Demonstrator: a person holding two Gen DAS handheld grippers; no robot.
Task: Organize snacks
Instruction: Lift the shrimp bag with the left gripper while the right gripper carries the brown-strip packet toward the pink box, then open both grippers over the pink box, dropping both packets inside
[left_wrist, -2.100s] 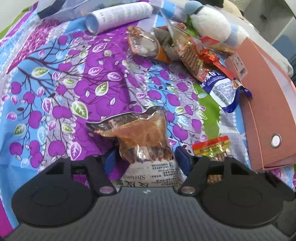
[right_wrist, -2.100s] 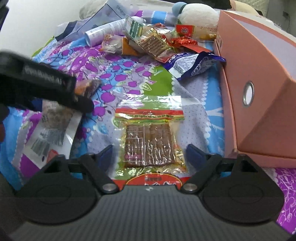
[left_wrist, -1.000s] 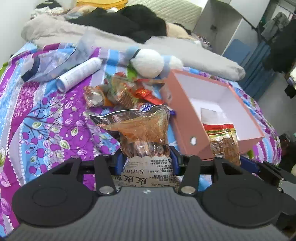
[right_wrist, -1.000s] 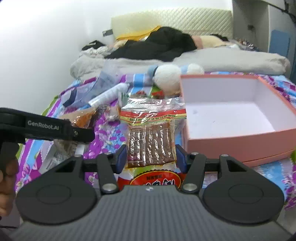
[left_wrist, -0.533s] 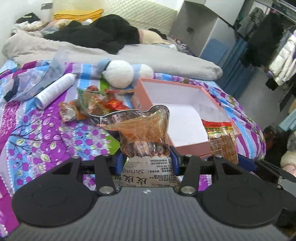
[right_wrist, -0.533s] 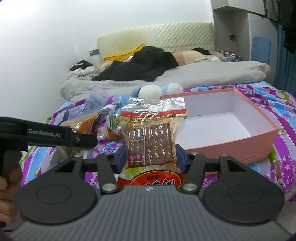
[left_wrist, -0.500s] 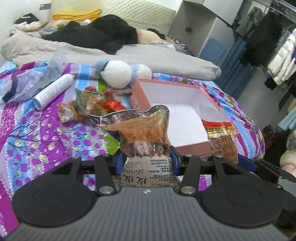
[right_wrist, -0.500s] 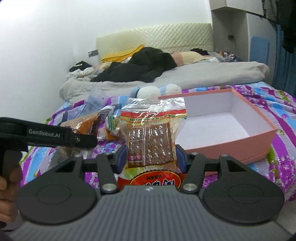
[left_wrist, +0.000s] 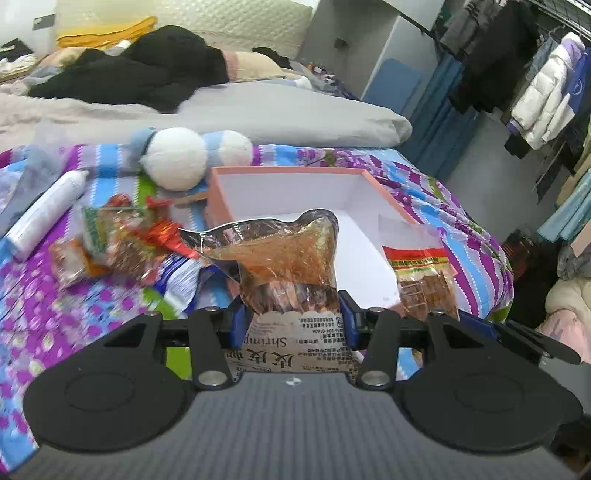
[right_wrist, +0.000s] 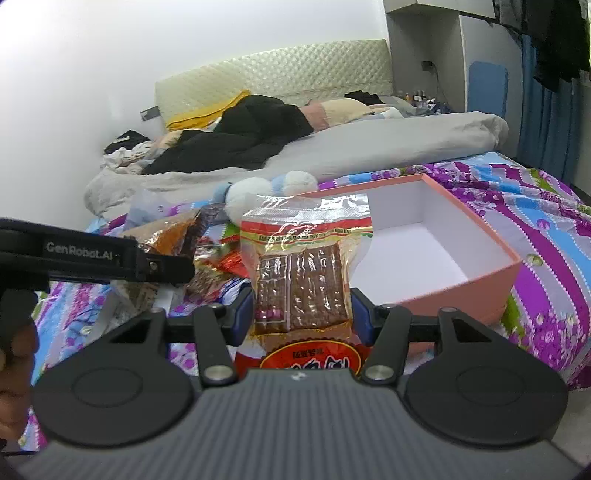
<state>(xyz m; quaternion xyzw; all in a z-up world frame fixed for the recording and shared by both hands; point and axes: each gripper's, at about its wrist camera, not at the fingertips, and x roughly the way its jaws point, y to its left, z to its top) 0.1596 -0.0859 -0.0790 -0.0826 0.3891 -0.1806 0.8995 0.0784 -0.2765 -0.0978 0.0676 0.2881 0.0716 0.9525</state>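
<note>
My left gripper (left_wrist: 291, 319) is shut on a clear shrimp snack bag (left_wrist: 284, 262) with orange contents, held upright above the bed in front of the open pink box (left_wrist: 225, 199). My right gripper (right_wrist: 301, 319) is shut on a red and yellow packet of brown snack bars (right_wrist: 303, 273), held upright left of the pink box (right_wrist: 476, 288). That packet also shows in the left wrist view (left_wrist: 421, 273), over the box's right side. The left gripper's side (right_wrist: 92, 254) shows in the right wrist view.
A pile of loose snack packets (left_wrist: 122, 240) lies on the purple floral bedspread (left_wrist: 44, 306) left of the box. A white cylinder (left_wrist: 44, 214) and a white and blue plush toy (left_wrist: 181, 158) lie behind them. Grey bedding (right_wrist: 369, 147) lies farther back.
Both grippers shut on their packets and lifted them off the bedspread, then moved toward the pink box. The box interior has come into view.
</note>
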